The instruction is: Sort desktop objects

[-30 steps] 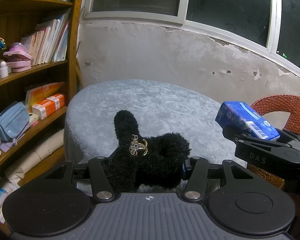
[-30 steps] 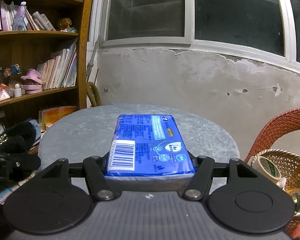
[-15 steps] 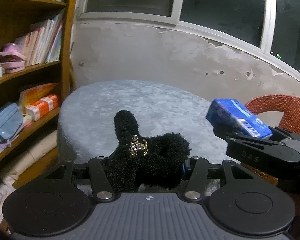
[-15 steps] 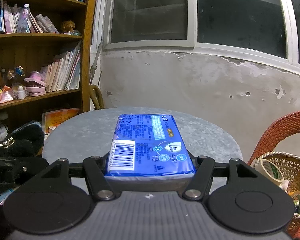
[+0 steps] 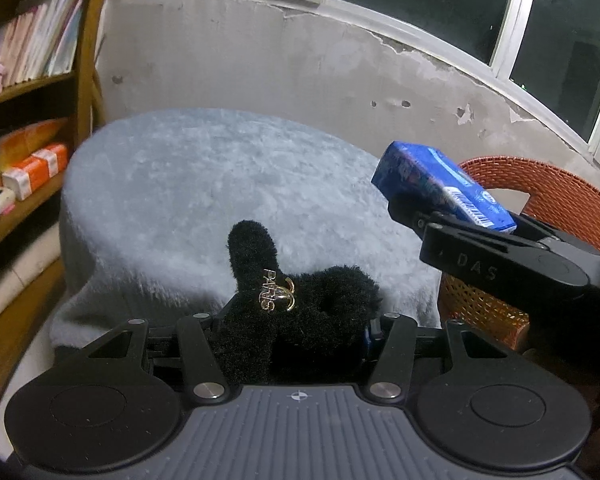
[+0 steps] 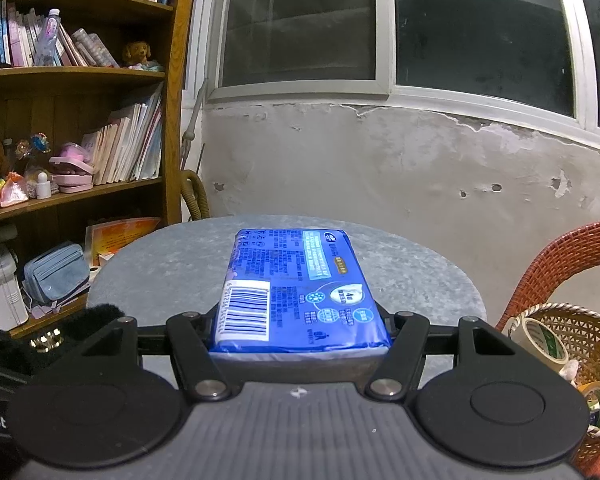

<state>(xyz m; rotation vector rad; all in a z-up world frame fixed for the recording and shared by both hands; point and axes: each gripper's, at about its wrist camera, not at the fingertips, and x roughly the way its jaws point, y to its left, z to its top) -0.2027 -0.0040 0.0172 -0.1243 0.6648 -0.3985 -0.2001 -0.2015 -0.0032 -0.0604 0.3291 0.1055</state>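
- Left gripper [image 5: 296,320] clamps a black fuzzy hair clip [image 5: 296,304] (gold "PARIS" charm facing up), held above the near edge of the round grey-covered table [image 5: 204,184].
- Right gripper [image 6: 300,336] is closed on a blue tissue pack [image 6: 296,288], held flat over the table, barcode nearest the camera.
- A wicker basket [image 6: 580,332] with tape rolls sits at right, beside an orange woven chair [image 6: 560,256].

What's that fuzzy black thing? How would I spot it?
Find the round table under its grey cover; the left gripper is clamped on the black plush hair accessory in front of it. Unlike the glossy blue tissue pack nearby, it is furry, with gold PARIS lettering.
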